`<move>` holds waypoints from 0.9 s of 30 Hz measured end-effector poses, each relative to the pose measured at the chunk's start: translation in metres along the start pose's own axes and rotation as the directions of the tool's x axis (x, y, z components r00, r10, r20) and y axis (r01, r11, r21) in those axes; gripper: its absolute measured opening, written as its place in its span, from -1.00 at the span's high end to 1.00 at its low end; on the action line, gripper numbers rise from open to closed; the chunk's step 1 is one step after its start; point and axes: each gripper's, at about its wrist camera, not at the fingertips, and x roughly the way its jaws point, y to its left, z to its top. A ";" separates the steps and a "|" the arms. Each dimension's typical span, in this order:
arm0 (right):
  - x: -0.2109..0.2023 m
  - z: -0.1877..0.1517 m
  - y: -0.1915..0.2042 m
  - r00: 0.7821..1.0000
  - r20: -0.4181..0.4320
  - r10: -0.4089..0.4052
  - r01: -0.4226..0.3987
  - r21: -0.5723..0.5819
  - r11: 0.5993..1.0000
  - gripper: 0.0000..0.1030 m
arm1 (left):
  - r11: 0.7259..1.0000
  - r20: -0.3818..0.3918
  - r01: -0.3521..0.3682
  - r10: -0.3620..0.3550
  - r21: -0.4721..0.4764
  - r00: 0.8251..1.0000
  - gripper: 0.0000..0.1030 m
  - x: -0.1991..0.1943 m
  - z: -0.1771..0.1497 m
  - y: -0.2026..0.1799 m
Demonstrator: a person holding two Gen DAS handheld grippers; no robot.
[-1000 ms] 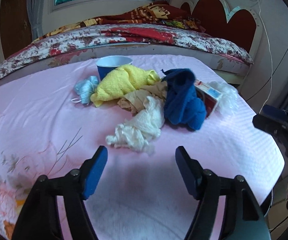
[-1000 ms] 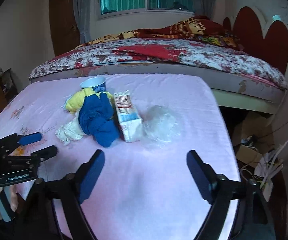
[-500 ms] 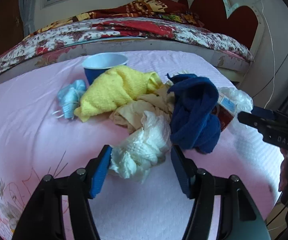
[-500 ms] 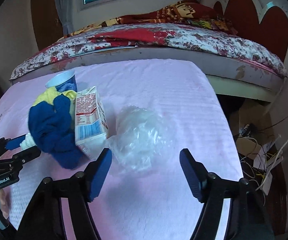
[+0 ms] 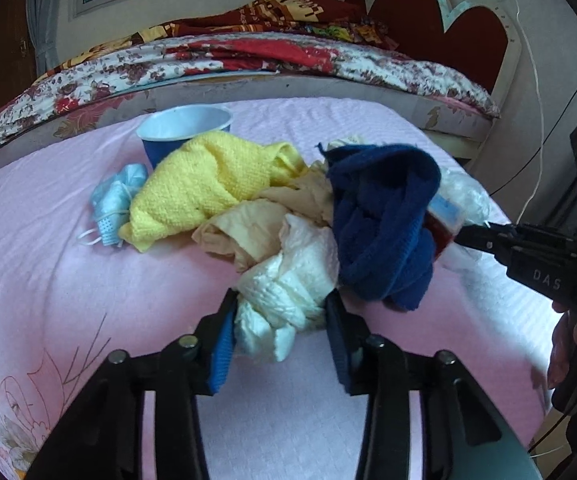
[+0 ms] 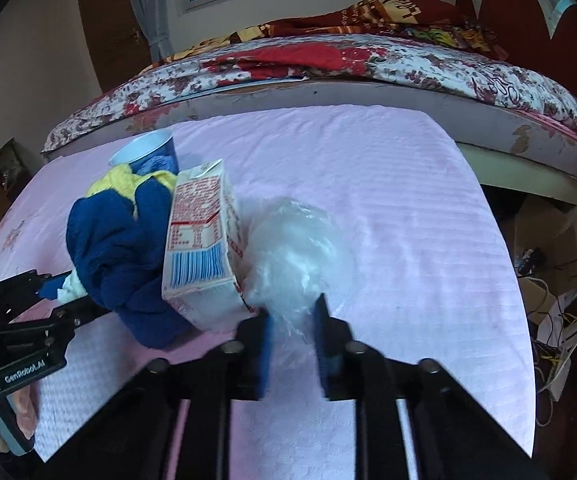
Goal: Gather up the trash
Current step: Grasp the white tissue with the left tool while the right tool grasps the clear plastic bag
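Left wrist: left tool [image 5: 280, 320] gripping white tissue [image 5: 288, 284], right tool [image 6: 293, 312] pinching plastic bag [image 6: 296, 248]

Two close, low wrist views sharing one blue cloth [image 5: 384, 224].

1. Left gripper [image 5: 280, 320]: black linkage arms, silver pivot screws, blue pads [image 5: 221, 354] on the fingers; white "GenRobot.AI" lettering on its body in the right wrist view.
2. Right gripper [image 6: 293, 334]: same black frame, blue pads [image 6: 265, 354]; white "DAS" lettering at 3 o'clock in the left wrist view.
3. Hands: bare skin; left hand [image 6: 2, 426] on a light-blue handle.
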 end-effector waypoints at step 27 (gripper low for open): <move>-0.138 -0.045 -0.025 0.991 0.116 -0.066 0.064 0.019 0.998 0.83 | 1.000 0.110 -0.026 0.027 -0.008 0.994 0.20 -0.084 -0.038 -0.028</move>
